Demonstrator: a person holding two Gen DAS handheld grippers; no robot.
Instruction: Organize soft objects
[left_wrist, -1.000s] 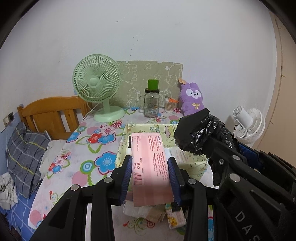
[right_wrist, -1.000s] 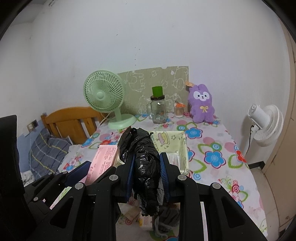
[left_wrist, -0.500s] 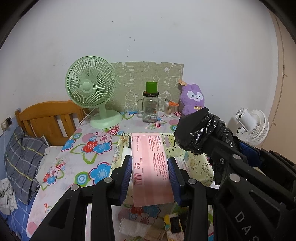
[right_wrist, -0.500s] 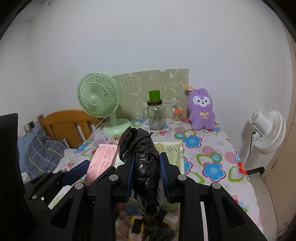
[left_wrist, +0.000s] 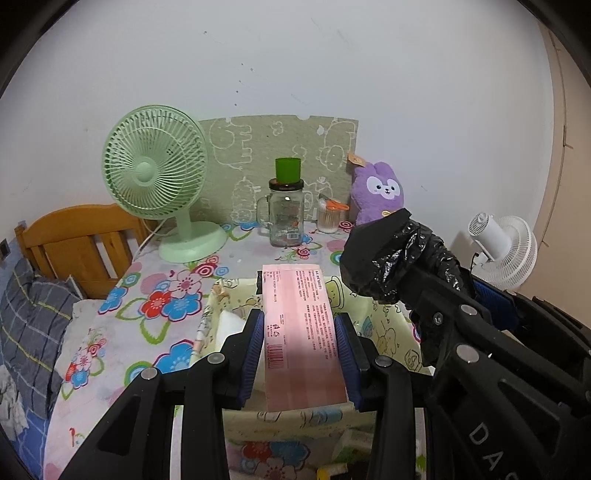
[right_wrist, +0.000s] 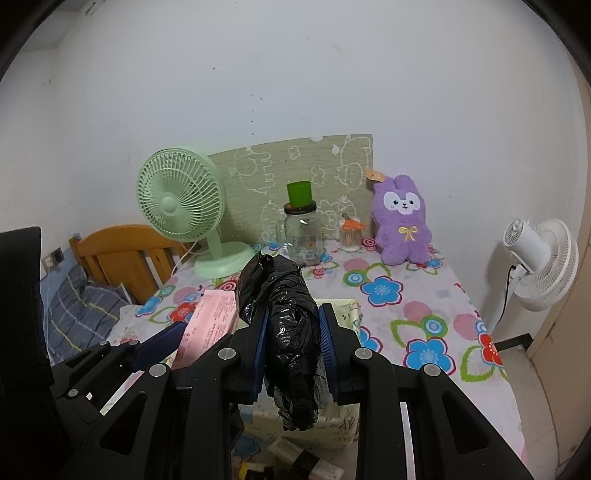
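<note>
While the left gripper (left_wrist: 300, 347) clamps the pink pack (left_wrist: 300, 328) and the right gripper (right_wrist: 292, 347) clamps the black bag (right_wrist: 286, 317) above the bin (left_wrist: 384, 332) at the tabletop's near edge, lower both inside its walls before releasing the 2 items.

Left gripper (left_wrist: 300, 345): jaws closed on a pink pack (left_wrist: 301, 328), one blue pad against each long edge; the pack stands out forward past the fingertips. Right gripper (right_wrist: 291, 345): jaws closed on a black bag (right_wrist: 286, 321), which bulges above the pads and hangs below them. Both grippers are level and point forward, side by side, the right one just beside the left and slightly ahead of it.
</note>
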